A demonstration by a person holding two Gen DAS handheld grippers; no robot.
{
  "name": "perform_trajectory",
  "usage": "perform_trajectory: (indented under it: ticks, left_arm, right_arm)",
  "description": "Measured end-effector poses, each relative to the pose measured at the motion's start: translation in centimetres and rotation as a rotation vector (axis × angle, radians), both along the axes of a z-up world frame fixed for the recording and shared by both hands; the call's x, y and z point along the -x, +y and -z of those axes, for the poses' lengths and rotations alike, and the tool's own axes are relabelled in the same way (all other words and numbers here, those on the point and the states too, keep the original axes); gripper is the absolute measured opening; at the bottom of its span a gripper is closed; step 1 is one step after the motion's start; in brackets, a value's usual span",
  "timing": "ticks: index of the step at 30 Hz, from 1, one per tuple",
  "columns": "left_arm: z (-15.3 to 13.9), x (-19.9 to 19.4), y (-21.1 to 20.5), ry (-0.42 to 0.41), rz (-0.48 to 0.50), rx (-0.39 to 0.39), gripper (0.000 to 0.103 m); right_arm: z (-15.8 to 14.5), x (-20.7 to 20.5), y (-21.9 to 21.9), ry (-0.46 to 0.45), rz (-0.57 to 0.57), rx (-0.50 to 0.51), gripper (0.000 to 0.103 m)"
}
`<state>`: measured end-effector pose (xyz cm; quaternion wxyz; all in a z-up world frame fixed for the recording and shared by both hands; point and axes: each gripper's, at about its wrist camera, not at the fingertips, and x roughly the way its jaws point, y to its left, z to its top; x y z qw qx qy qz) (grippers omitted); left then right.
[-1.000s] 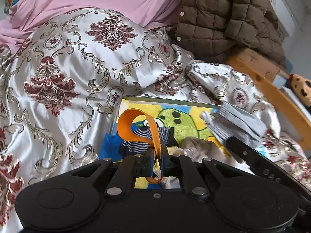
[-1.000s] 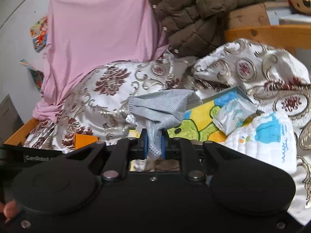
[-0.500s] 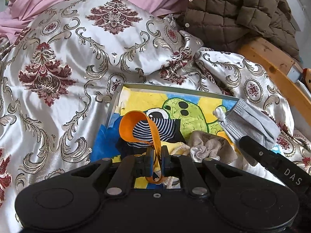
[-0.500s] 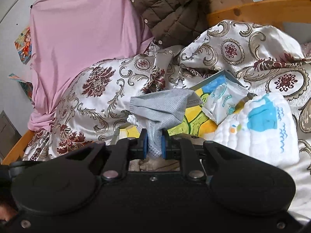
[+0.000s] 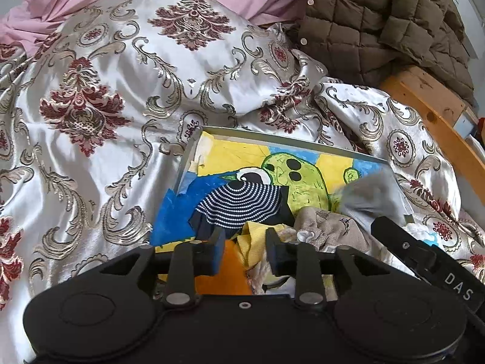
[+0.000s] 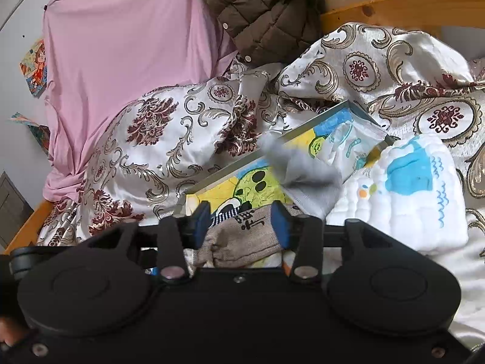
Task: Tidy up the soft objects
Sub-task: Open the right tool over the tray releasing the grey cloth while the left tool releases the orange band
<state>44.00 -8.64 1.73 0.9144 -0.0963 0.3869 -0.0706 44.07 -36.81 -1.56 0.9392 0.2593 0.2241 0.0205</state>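
Note:
A shallow box with a green cartoon picture inside lies on the satin quilt. In it are a navy striped sock, a yellow cloth, a beige sock and an orange band. My left gripper is open over the box's near end, the orange band below it. My right gripper is open above the beige sock. A grey mask, blurred, falls free over the box; it also shows in the left wrist view.
A white and blue quilted cloth lies right of the box, with a plastic packet at the box's far corner. A brown padded jacket and a pink sheet lie behind. A wooden bed rail runs on the right.
Both grippers opened. The left let go of the orange band, which dropped into the box. The right let go of the grey mask, which is falling toward the box.

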Motion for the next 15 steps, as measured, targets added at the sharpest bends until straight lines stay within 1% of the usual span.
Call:
perform_trajectory:
  ticks: [1, 3, 4, 6, 10, 12, 15]
  left_arm:
    - [-0.2, 0.2, 0.1, -0.005, -0.002, -0.002, 0.039]
    - [-0.7, 0.8, 0.4, -0.026, -0.011, 0.001, 0.049]
    - [-1.0, 1.1, 0.6, -0.036, -0.015, 0.006, 0.052]
    - [-1.6, 1.9, 1.1, -0.058, -0.026, 0.016, 0.061]
    - [-3.0, 3.5, 1.9, -0.101, -0.046, 0.022, 0.070]
    - [-3.8, 4.3, 2.3, -0.124, -0.055, 0.024, 0.079]
    - [-5.2, 5.8, 2.9, -0.168, -0.071, 0.043, 0.083]
  right_arm:
    - [-0.1, 0.2, 0.0, -0.005, 0.000, 0.001, 0.041]
    - [-0.6, 0.6, 0.0, -0.015, 0.001, 0.008, 0.046]
    - [-0.8, 0.8, 0.0, -0.021, 0.001, 0.009, 0.046]
    - [-1.5, 1.4, 0.0, -0.035, -0.001, 0.013, 0.052]
    - [-3.2, 2.7, 0.1, -0.071, -0.007, 0.027, 0.061]
    - [-4.2, 3.5, 0.2, -0.091, -0.011, 0.030, 0.067]
    - [-5.7, 4.9, 0.4, -0.119, -0.019, 0.048, 0.076]
